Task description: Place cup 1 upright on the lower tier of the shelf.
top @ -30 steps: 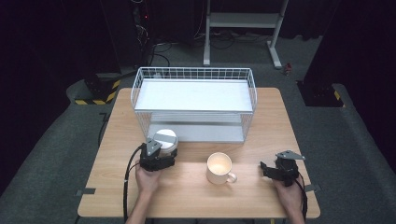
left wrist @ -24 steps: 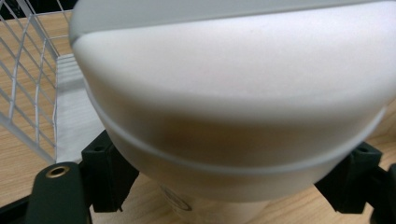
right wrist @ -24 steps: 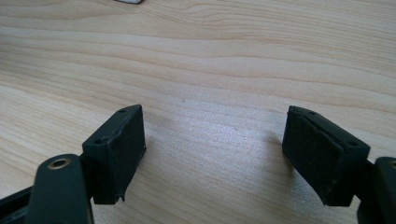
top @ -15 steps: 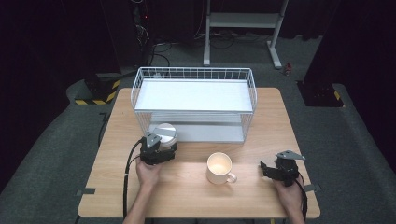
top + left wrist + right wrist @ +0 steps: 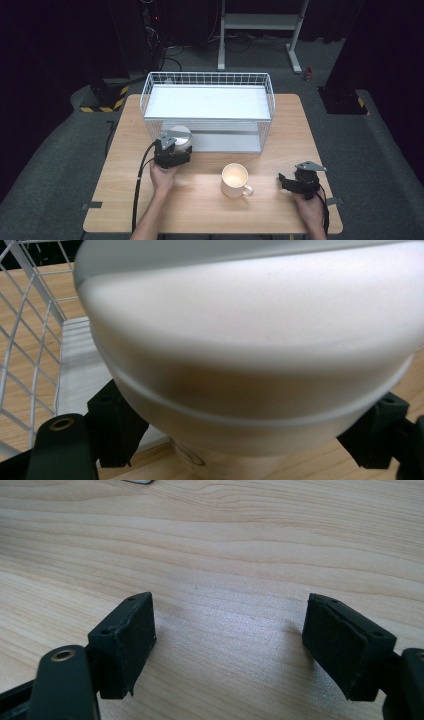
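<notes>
Right gripper (image 5: pixel 287 181) rests low on the table (image 5: pixel 210 210) near its front right corner, jaws wide, nothing between. White mug (image 5: pixel 235 179) stands mid-table. Left gripper (image 5: pixel 176 146) clamps a white cup (image 5: pixel 178 136), lifted right at the wire basket (image 5: pixel 209 80) front wall.

Lab or studio: dark curtains (image 5: pixel 60 45), cables (image 5: pixel 175 50), metal stand (image 5: pixel 260 22)

text: none showing legibly | labels: none | brands: none | numbers: none | signs: nothing reading anywhere in any view
</notes>
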`<control>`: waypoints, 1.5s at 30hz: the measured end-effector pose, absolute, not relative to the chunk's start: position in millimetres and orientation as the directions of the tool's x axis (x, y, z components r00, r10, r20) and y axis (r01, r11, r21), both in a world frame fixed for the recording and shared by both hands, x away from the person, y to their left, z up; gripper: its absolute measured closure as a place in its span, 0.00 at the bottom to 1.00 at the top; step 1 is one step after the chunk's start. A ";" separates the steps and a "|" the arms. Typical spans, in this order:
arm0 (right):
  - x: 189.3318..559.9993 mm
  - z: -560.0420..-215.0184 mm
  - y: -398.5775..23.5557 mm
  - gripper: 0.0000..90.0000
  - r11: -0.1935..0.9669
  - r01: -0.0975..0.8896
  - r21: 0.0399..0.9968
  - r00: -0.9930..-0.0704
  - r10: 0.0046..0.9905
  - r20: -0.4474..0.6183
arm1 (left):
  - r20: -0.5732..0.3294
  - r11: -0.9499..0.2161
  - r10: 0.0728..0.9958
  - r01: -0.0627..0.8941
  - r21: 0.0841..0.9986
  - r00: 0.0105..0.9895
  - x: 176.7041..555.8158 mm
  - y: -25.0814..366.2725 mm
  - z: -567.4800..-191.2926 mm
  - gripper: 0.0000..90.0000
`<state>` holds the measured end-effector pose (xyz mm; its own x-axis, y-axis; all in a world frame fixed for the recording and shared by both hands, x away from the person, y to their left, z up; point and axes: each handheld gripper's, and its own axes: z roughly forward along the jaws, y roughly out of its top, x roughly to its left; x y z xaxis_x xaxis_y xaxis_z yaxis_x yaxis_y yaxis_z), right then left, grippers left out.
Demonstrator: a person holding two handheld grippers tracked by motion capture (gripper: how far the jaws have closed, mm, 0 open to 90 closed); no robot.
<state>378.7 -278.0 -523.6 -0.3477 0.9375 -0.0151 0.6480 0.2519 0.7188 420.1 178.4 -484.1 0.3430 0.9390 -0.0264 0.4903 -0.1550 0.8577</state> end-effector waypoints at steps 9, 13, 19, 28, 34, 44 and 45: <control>378.6 -523.6 -277.9 0.23 0.252 0.648 0.719 -0.348 0.937 -0.015 | 0.000 -0.175 0.944 0.501 0.848 0.329 429.0 177.6 -485.7 0.21; 378.7 -523.6 -277.9 0.23 0.252 0.648 0.719 -0.348 0.937 -0.015 | -0.007 -0.166 0.947 0.505 0.847 0.322 433.9 175.2 -485.5 0.21; 378.7 -523.6 -277.9 0.23 0.252 0.648 0.719 -0.348 0.937 -0.015 | -0.005 -0.167 0.944 0.491 0.855 0.329 437.5 175.6 -488.0 0.21; 378.7 -523.7 -277.9 0.23 0.252 0.648 0.719 -0.348 0.937 -0.015 | -0.011 -0.150 0.949 0.483 0.862 0.315 441.5 174.8 -489.7 0.21; 378.7 -523.7 -277.9 0.23 0.252 0.648 0.719 -0.348 0.937 -0.015 | -0.022 -0.138 0.950 0.484 0.864 0.311 442.5 175.4 -490.0 0.21; 378.5 -523.7 -278.0 0.23 0.255 0.646 0.719 -0.351 0.936 -0.017 | -0.050 -0.115 0.952 0.503 0.857 0.302 442.0 179.0 -488.4 0.11; 378.5 -523.7 -278.1 0.23 0.256 0.646 0.719 -0.351 0.936 -0.018 | -0.052 -0.114 0.952 0.508 0.854 0.301 441.9 179.6 -488.4 0.11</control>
<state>378.5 -278.1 -523.7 -0.3514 0.9361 -0.0175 0.6459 0.2559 0.7192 441.9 179.6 -488.4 0.3009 0.9522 -0.0524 0.5078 -0.1135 0.8539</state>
